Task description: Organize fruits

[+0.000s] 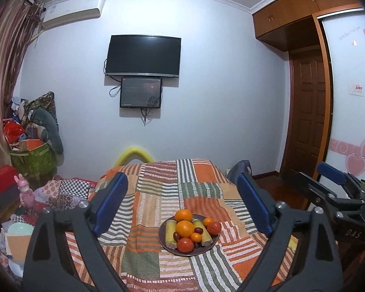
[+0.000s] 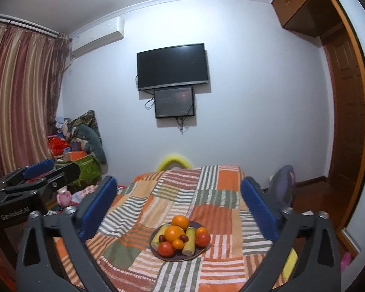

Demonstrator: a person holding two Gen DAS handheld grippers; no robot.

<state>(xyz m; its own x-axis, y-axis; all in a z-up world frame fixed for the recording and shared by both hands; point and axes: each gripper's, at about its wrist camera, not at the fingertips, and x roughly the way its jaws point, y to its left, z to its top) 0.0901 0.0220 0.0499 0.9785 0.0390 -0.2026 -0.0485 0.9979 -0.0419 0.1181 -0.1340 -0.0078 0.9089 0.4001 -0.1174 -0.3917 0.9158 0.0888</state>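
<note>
A dark round plate (image 1: 208, 250) (image 2: 197, 255) sits on a striped patchwork cloth. It holds two large oranges (image 1: 184, 228) (image 2: 174, 233), two red tomatoes (image 1: 185, 245) (image 2: 166, 248), small tangerines (image 1: 196, 237), dark red dates (image 1: 198, 230) and two pale yellow-green corn pieces (image 1: 170, 233) (image 2: 189, 241). My left gripper (image 1: 182, 189) is open and empty, held above and before the plate. My right gripper (image 2: 178, 192) is open and empty, at like height; it also shows at the right edge of the left wrist view (image 1: 328, 182).
The cloth-covered table (image 1: 158, 185) (image 2: 206, 189) reaches toward a white wall with a TV (image 1: 143, 56). Cluttered bags and boxes (image 1: 31, 141) stand at the left by curtains. A wooden door and wardrobe (image 1: 306, 112) are at the right. A pink toy (image 1: 26, 192) stands left.
</note>
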